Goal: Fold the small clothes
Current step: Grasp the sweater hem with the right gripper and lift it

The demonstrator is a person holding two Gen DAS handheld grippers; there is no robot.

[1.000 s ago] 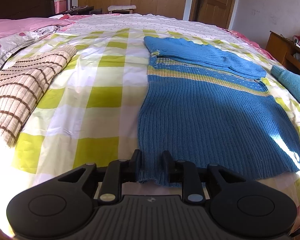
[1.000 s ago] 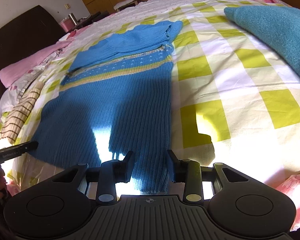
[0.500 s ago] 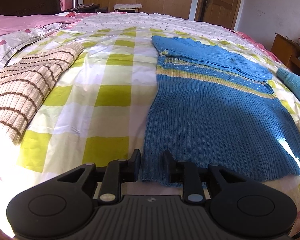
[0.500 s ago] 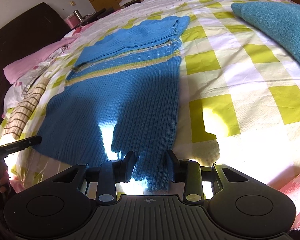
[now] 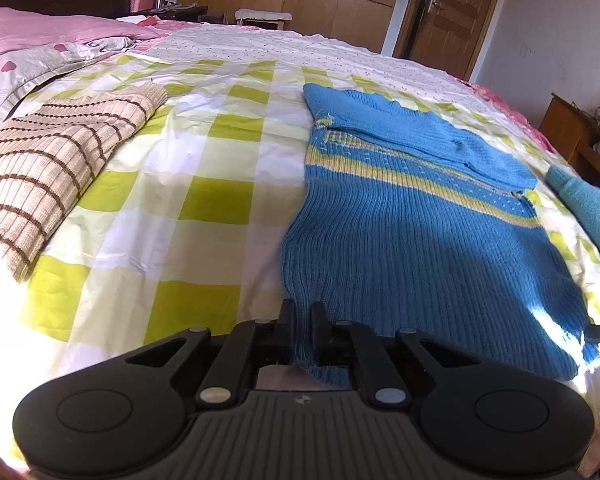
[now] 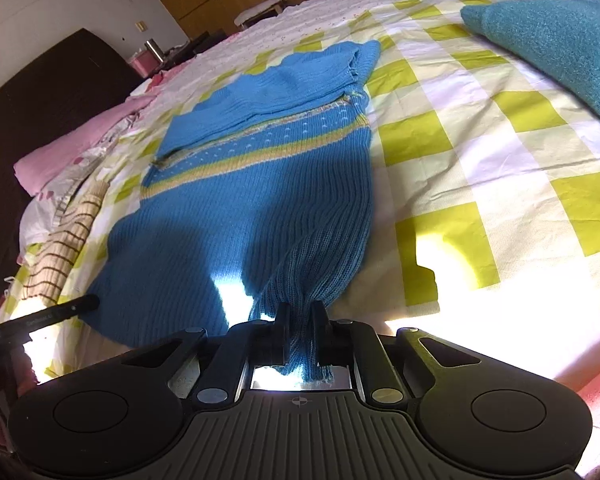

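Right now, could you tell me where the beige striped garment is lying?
The beige striped garment lies folded on the checked bedspread, far left in the left wrist view, left of the blue sweater and below the pink pillows.

Left gripper (image 5: 301,312) low and level, fingers pinched on the sweater (image 5: 412,240) hem corner. Right gripper (image 6: 301,312) likewise, clamped on the opposite corner.
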